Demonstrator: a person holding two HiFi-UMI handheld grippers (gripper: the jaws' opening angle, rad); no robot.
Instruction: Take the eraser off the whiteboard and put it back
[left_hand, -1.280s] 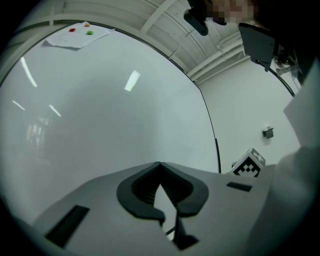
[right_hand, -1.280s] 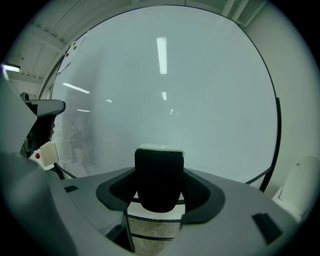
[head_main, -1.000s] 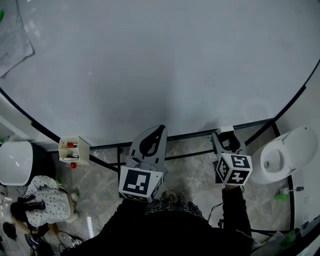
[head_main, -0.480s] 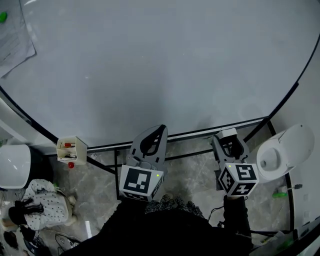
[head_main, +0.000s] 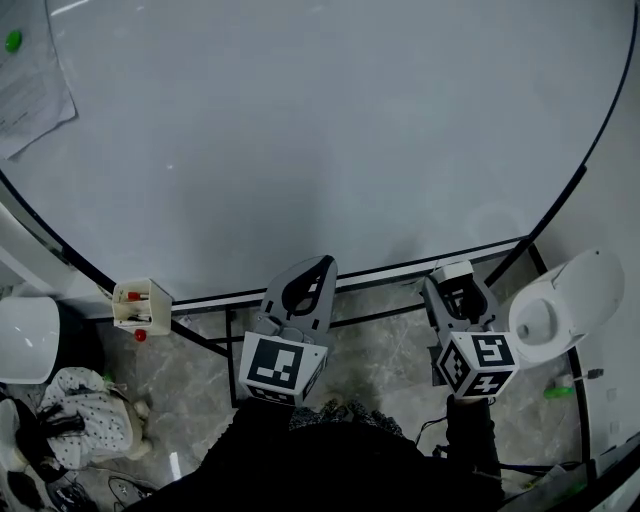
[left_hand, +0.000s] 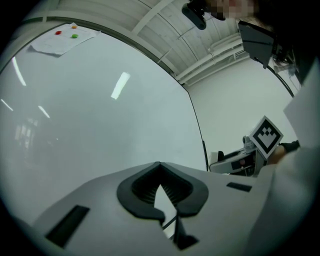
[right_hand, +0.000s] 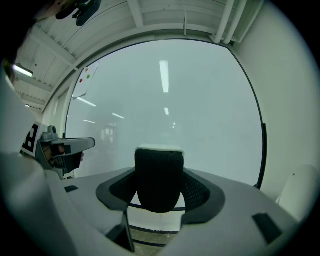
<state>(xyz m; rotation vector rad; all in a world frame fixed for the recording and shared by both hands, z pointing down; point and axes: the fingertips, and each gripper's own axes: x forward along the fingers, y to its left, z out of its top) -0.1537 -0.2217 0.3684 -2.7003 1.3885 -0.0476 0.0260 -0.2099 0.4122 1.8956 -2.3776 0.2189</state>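
The whiteboard fills most of the head view and stands in front of both grippers. My right gripper is shut on the eraser, a block with a white top and black felt, held just before the board's lower right edge. In the right gripper view the eraser sits upright between the jaws. My left gripper hovers near the board's bottom edge, its fingertips together and nothing between them. The left gripper view shows its jaws meeting in front of the whiteboard, with the right gripper off to the side.
A paper sheet with a green magnet hangs at the board's upper left. A small white marker box is fixed below the board's left edge. A white round stool-like object stands at the right, and a bag lies on the floor.
The right gripper with the eraser has lifted slightly near the board's lower edge. The left gripper has barely shifted. The head view has drifted a little.
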